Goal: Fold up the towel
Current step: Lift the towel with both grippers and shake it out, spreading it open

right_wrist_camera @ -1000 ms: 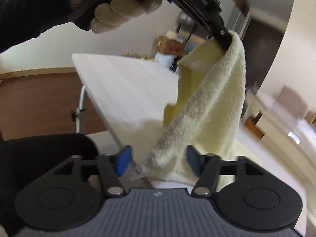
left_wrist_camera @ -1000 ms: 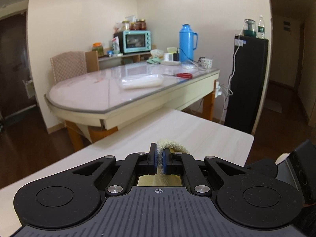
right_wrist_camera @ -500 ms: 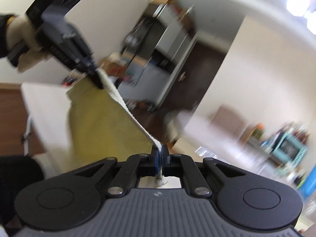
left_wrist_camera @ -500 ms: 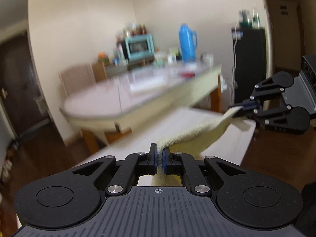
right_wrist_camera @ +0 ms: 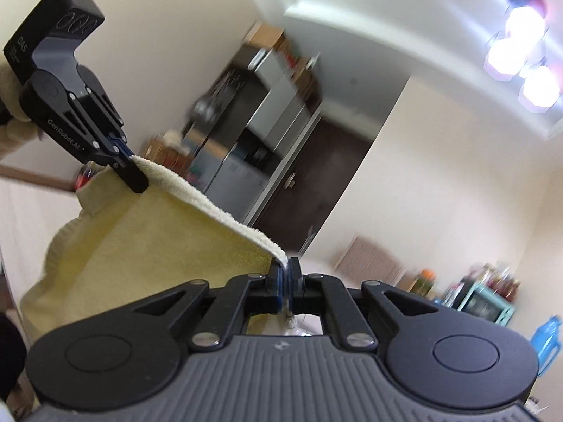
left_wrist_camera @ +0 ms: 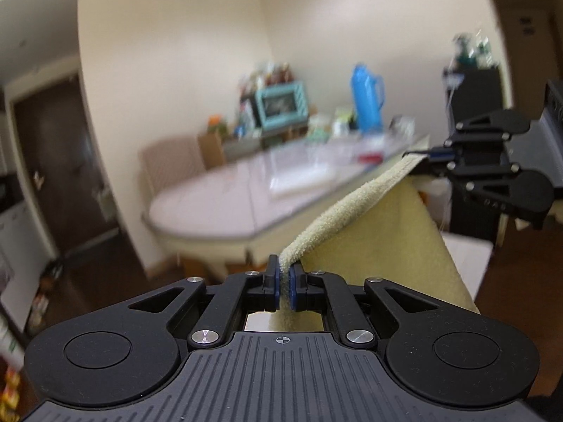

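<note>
Left gripper [left_wrist_camera: 284, 283]: we see black jaws with blue pads clamped on one corner of the towel [left_wrist_camera: 380, 242]
Right gripper [right_wrist_camera: 285, 277]: clamped on the opposite corner; the top hem spans the two, aloft
Towel: pale yellow terry, thick looped pile; it hangs slack below the hem, over the white table [left_wrist_camera: 464, 260]
Risk: we judge uneven pull could slip a thinly pinched corner; the free lower edge may land crooked

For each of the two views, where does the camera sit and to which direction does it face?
Left wrist: sits behind the left gripper, facing the dining table; the right gripper shows.
Right wrist: sits behind the right gripper, tilted up toward the fridge; the left gripper and gloved hand show.
Shared: the yellow towel stretched between them.
</note>
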Demonstrator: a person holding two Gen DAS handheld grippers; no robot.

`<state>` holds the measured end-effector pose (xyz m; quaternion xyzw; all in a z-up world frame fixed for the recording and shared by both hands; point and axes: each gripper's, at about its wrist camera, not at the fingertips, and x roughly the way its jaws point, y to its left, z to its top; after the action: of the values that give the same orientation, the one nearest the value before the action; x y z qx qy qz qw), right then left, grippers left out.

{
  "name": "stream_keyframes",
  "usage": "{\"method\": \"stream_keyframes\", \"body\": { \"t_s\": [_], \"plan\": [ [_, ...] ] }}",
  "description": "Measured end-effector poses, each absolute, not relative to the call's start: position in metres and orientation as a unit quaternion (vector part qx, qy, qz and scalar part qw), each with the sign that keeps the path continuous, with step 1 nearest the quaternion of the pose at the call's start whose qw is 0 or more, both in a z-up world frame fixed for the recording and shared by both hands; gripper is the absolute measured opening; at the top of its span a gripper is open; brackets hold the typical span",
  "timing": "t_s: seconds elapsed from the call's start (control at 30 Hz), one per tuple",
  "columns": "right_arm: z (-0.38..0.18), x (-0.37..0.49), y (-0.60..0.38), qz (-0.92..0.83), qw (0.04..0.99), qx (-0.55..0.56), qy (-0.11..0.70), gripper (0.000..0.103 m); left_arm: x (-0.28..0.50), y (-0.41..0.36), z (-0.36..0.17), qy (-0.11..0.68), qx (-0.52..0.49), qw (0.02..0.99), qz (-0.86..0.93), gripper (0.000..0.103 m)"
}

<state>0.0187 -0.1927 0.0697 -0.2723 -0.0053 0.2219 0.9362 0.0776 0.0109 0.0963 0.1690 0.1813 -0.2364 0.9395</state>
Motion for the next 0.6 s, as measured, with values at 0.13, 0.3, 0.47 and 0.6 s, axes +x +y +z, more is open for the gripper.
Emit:
{"method": "stream_keyframes", "body": {
  "t_s": [0.13,0.3,0.47,0.6],
  "plan": [
    [0.048,0.064,-0.18,0.228,0.931,-0.28,0.045,0.004,0.121,0.007,0.063,0.219,0.195,0.93,-0.223,0.006],
    [0.015,0.127,-0.163,0.228,0.924,-0.282,0.122,0.004,0.178,0.003,0.024,0.258,0.205,0.921,-0.207,0.007],
    [-0.013,0.174,-0.153,0.23,0.912,-0.273,0.201,0.004,0.217,-0.002,-0.011,0.292,0.216,0.911,-0.195,0.01],
    [-0.026,0.19,-0.151,0.231,0.904,-0.276,0.231,0.01,0.23,0.001,-0.027,0.305,0.22,0.908,-0.184,0.023]
  ]
}}
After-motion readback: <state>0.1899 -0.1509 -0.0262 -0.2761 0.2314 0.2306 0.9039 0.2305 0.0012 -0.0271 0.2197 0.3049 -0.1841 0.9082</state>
